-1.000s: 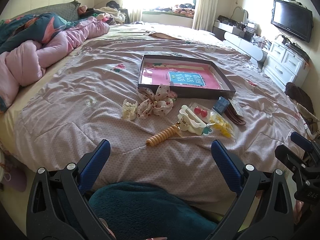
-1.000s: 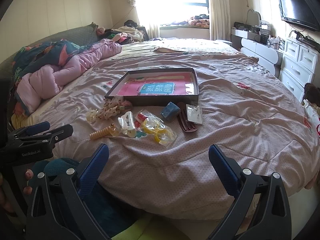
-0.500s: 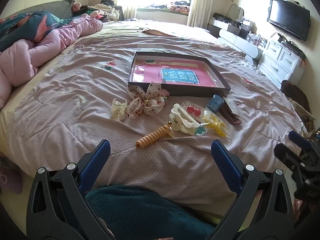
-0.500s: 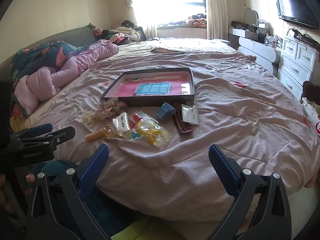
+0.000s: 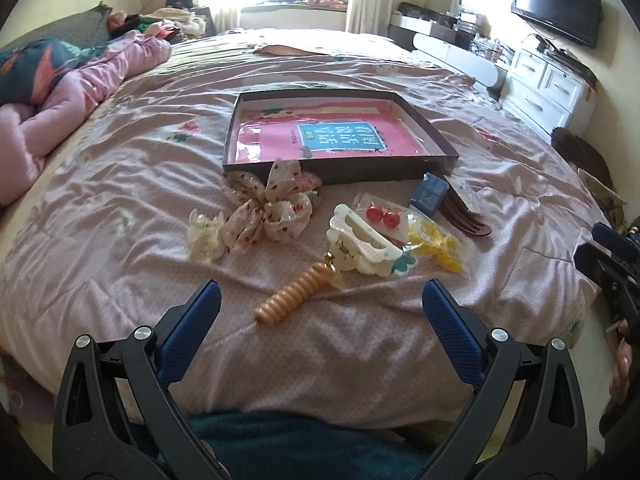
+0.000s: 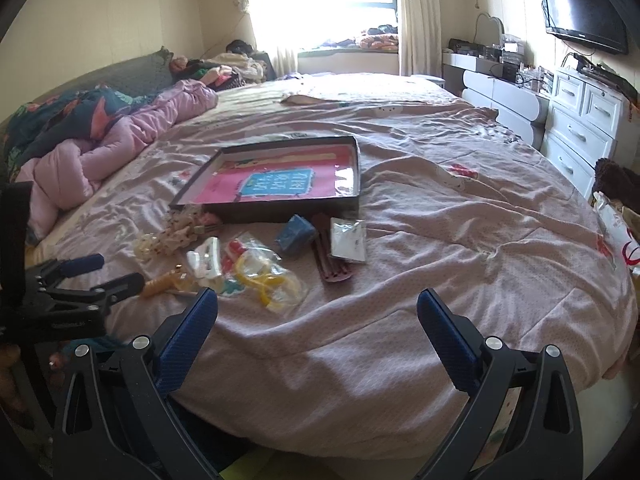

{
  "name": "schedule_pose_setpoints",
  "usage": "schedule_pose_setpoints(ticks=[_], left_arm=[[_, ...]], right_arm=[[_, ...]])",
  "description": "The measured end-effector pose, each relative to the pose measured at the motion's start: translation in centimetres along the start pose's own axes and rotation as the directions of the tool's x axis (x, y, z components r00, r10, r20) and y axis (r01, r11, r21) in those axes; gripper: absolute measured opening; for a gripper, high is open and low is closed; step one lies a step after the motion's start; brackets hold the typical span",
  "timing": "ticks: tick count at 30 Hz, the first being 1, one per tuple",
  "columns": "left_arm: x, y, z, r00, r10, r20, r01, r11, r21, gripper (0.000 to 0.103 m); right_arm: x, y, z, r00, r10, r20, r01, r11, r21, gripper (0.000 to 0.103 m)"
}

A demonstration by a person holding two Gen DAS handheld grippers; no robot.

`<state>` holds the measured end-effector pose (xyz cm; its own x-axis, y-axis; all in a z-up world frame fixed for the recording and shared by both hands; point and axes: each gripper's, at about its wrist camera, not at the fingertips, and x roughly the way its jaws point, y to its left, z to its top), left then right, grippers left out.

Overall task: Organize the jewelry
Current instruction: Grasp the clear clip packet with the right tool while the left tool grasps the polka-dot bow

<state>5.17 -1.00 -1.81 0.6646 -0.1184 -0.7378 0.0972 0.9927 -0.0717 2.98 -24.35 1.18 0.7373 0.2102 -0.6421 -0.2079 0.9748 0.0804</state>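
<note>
A shallow dark box (image 5: 436,136) with a pink lining lies on the bed (image 5: 120,184). In front of it lie a spotted fabric bow (image 5: 272,208), a cream scrunchie (image 5: 206,234), a tan spiral hair tie (image 5: 294,298), a white claw clip (image 5: 362,244), red earrings (image 5: 382,216), a yellow item in a bag (image 5: 436,242), a blue box (image 5: 430,194) and a dark comb (image 5: 466,220). My left gripper (image 5: 320,308) is open, just short of the spiral tie. My right gripper (image 6: 318,320) is open and empty, near the bed's front edge. The box (image 6: 280,204) and a small silver packet (image 6: 348,238) show in the right wrist view.
A pink quilt (image 5: 60,104) is heaped at the left. White drawers (image 5: 548,84) and a wall TV (image 5: 556,4) stand at the right. The left gripper (image 6: 80,280) shows at the left of the right wrist view. A teal cloth (image 5: 304,444) lies below my left gripper.
Both grippers have moved forward toward the items on the bed, which now look closer. Both stay open and empty.
</note>
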Motion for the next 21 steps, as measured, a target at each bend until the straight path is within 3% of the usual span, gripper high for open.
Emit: schedule_pose_setpoints(ticks=[4,13,15,21], left_arm=[[1.0,0.1,0.7,1.000,-0.006,-0.012,0.006,1.000,0.027,0.093],[2.7,2.6,3.1,1.000,0.000,-0.005,0.000,1.000,-0.016,0.091],[3.4,3.2,3.8,1.000,-0.009,-0.016,0.009,1.000,-0.027,0.083],[5.2,4.1,5.1,0.999,-0.020,-0.048,0.018,0.999,-0.039,0.074]], right_arm=[[1.7,-1.0,0.7,1.000,-0.005,-0.023,0.005,1.000,0.012,0.097],[5.8,-2.2,2.6,0.998,-0.021,-0.057,0.021,1.000,0.000,0.097],[6.8,-2.3,3.1,0.998,-0.015,-0.065,0.015,1.000,-0.004,0.097],[10.0,-3.0,4.0,0.993,-0.014,-0.114,0.014,1.000,0.000,0.097]])
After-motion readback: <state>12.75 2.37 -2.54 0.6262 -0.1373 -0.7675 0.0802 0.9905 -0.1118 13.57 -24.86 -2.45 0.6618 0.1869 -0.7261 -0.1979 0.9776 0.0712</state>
